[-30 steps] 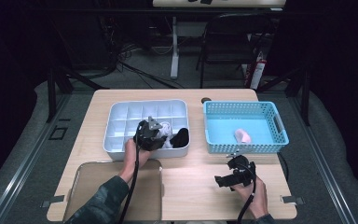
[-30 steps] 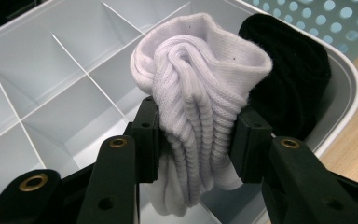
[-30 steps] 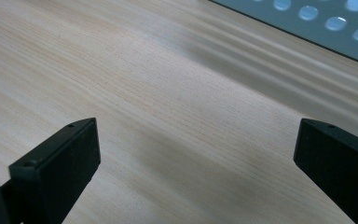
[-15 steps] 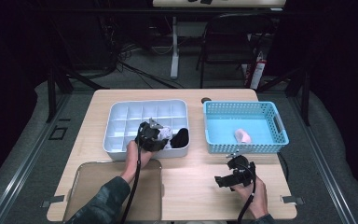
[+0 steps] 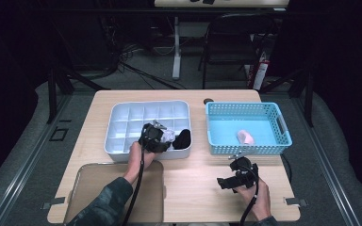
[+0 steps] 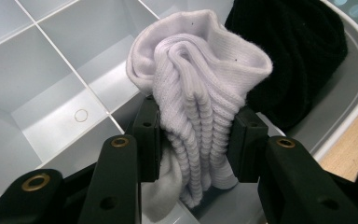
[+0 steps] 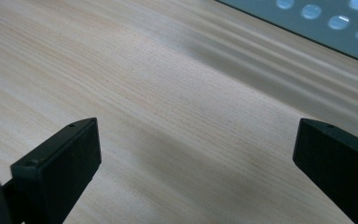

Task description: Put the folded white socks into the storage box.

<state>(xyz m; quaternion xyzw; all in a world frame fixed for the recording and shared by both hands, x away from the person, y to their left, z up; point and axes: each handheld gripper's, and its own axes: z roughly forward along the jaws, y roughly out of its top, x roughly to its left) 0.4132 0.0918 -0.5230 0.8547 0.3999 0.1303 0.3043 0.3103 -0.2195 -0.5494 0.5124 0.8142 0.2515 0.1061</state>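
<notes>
Left gripper (image 6: 198, 140) clamped on white sock (image 6: 200, 93) upright inside divided tray (image 5: 122, 117), black sock (image 6: 293, 51) just beside; right gripper (image 7: 196, 154) apart, idle.

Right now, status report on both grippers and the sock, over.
Left gripper shut on white ribbed sock in grey divided tray. Right gripper open over table. Black sock adjacent.

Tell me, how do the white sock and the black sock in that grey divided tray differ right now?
The white sock is pinched between the left gripper's pads, bunched into ribbed folds; the black sock lies untouched beside it. The white sock stands up above the grey tray's dividers, while the black sock rests low against the tray's rim. Both are bundled, not laid flat, and sit at the same end of the tray.
</notes>
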